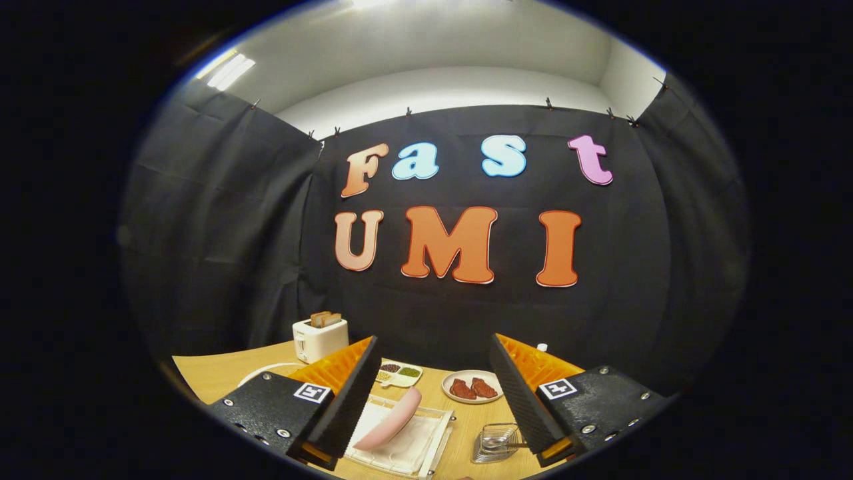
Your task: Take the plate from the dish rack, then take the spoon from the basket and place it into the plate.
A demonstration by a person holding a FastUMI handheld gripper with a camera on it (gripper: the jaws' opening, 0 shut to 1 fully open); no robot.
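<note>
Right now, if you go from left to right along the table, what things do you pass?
Toaster → divided snack dish → plate of meat. Nearer, between the open gripper fingers: dish rack holding the pink plate → wire basket.

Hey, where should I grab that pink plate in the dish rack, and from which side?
Take the pink plate by its raised upper rim, coming down from above. It stands tilted on edge in the dish rack, so the top edge is free while the lower edge sits in the rack. The hand-held gripper is open and apart from it, fingers wide enough to straddle the thin rim.
</note>
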